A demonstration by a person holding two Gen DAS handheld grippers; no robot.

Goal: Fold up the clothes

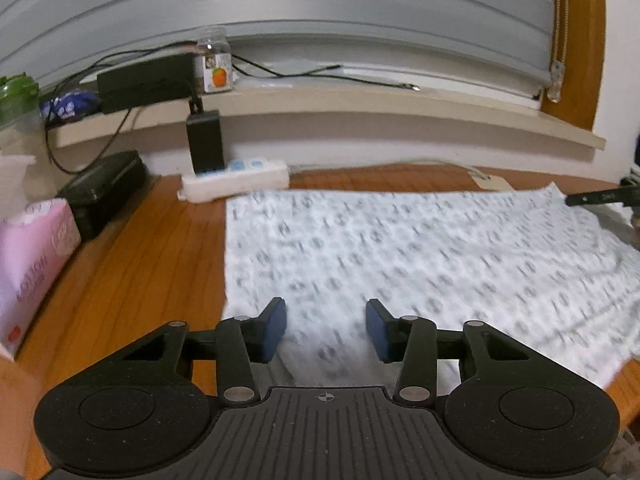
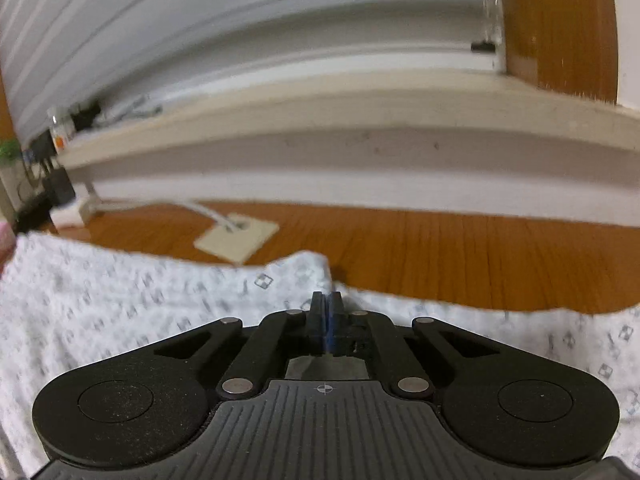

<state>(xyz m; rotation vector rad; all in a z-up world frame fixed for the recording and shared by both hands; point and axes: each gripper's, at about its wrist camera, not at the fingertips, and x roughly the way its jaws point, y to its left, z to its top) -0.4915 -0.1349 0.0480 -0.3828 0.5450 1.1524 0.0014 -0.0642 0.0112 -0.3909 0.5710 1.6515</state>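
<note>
Garment (image 1: 400,264): white cloth with a small grey printed pattern, spread flat over the middle and right part of the wooden bench (image 1: 144,264), its left edge running straight from near the power strip toward the near edge. In the right wrist view the same cloth's far edge lay wavy, with a raised fold where the tongs met it.

Left gripper (image 1: 326,330): over the cloth's near left corner, blue pads (image 1: 276,328) parted to a middling gap, nothing pressed between them; cloth showed below the gap.

Right gripper (image 2: 326,312): pads brought together at the cloth's far edge. A ridge of cloth rose just ahead of the tips; whether any fabric was pinched between the pads could not be told.

Power strip (image 1: 236,180): white, at the far edge of the bench, black adapter (image 1: 205,144) plugged in upright.

Black case (image 1: 104,192): far left corner of the bench.

Tissue box (image 1: 32,264): pink, along the left edge, nearer than the case.

Window sill (image 1: 360,108): above the far edge, bearing a clear jar (image 1: 214,64) with an orange label, a black box (image 1: 144,84) and cables.

Beige plate (image 2: 236,240): flat on the bench beyond the cloth's far edge, a white cable entering it.
</note>
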